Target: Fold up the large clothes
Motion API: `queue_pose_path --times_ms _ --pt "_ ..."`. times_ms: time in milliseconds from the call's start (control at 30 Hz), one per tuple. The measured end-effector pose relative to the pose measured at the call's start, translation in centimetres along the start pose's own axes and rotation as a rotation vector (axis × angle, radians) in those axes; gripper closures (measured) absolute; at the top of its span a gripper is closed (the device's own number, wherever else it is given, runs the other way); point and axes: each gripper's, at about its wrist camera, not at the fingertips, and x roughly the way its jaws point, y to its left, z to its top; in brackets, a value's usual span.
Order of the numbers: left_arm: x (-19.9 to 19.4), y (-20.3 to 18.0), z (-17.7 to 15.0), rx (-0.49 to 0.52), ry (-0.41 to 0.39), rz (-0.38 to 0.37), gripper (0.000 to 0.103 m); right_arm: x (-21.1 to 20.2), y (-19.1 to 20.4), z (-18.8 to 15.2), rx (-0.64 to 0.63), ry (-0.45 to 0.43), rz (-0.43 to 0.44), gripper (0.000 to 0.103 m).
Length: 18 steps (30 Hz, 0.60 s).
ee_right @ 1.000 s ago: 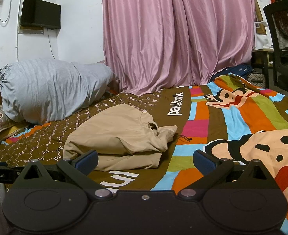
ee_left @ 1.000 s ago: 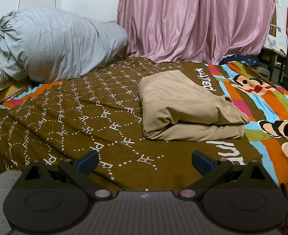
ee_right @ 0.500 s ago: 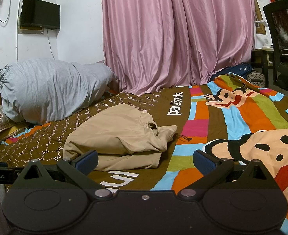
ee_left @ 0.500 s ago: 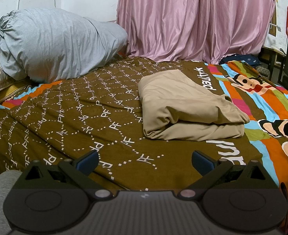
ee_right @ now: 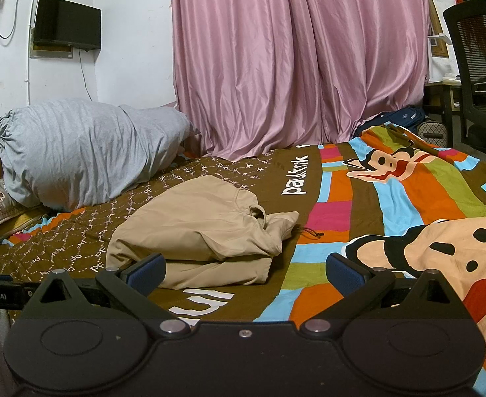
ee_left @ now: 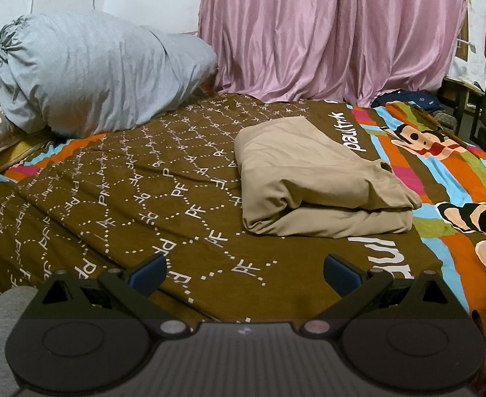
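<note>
Almost nothing has moved since a second ago: both views have shifted only very slightly, and the folded beige garment (ee_left: 312,178) lies in the same place on the bed. It is a compact bundle of several layers on the brown patterned part of the bedspread (ee_left: 117,198), near the white "paulfrank" lettering, with its loose end towards the coloured stripes. In the right wrist view a thin dark drawstring (ee_right: 310,231) comes out from the garment (ee_right: 203,231) onto the stripes.

The left gripper (ee_left: 244,269) hovers above the bedspread in front of the garment, its two blue-padded fingers spread wide and holding nothing. The right gripper (ee_right: 244,269) is also spread wide and empty, and the near edge of the garment shows between its fingers.

Farther back, a big grey bundle (ee_left: 94,72) rests at the head of the bed. Behind the bed hangs a pink curtain (ee_right: 295,56). A black television (ee_right: 66,22) is on the wall, and a black office chair (ee_right: 481,66) stands at the right.
</note>
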Motion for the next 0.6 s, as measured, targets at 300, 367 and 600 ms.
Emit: queue_pose_path --times_ms 300,367,600 --pt "-0.18 -0.07 0.28 0.033 0.008 -0.014 0.001 0.00 -0.02 0.00 0.001 0.000 -0.001 0.001" --pt "-0.21 -0.16 0.32 0.042 0.005 -0.015 0.001 -0.01 -0.04 0.01 0.001 0.000 0.000 0.001" --pt "-0.13 -0.06 0.52 0.048 0.002 -0.015 0.001 0.00 -0.06 0.03 0.001 0.001 0.000 0.001"
